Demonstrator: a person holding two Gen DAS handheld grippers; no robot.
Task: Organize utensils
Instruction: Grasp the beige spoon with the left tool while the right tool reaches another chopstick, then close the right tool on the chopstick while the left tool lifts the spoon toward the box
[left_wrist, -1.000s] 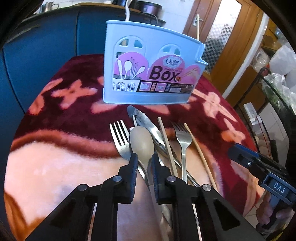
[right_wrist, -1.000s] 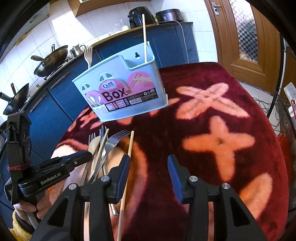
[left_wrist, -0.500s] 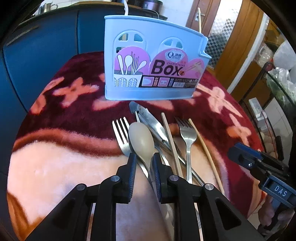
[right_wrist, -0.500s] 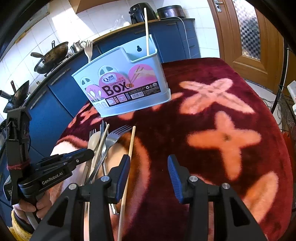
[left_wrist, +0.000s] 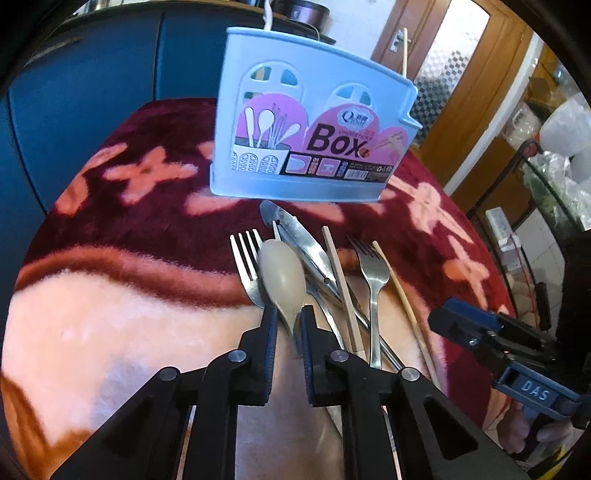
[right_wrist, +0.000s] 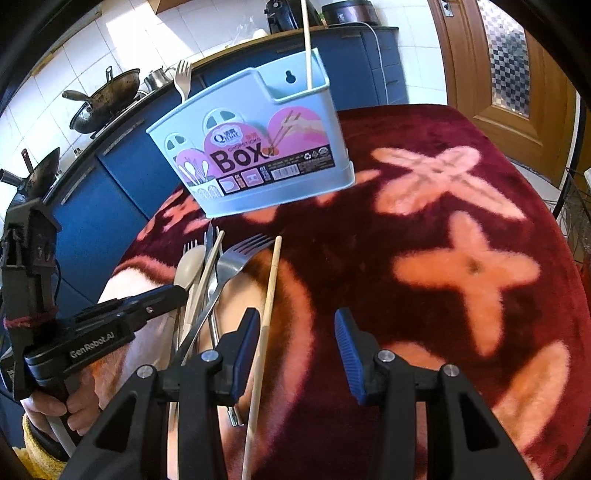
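At lower centre of the left wrist view, the left gripper (left_wrist: 285, 325) has just been closing; the beige spoon (left_wrist: 281, 277) is clamped at its neck, bowl pointed up-frame toward the utensil box (left_wrist: 306, 147). The right gripper (right_wrist: 293, 332) is held apart, empty, a chopstick (right_wrist: 266, 314) beside its left finger.

Spoon (left_wrist: 282, 280) handle hidden btwn pads — box (right_wrist: 255, 155) interior unseen.

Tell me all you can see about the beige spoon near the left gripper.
The beige spoon looks like matte plastic, with an oval bowl narrowing to a slim handle. It lies on the blanket, bowl toward the blue utensil box, partly over a steel fork and beside the tongs. The left gripper has just been closing and now pinches its neck.
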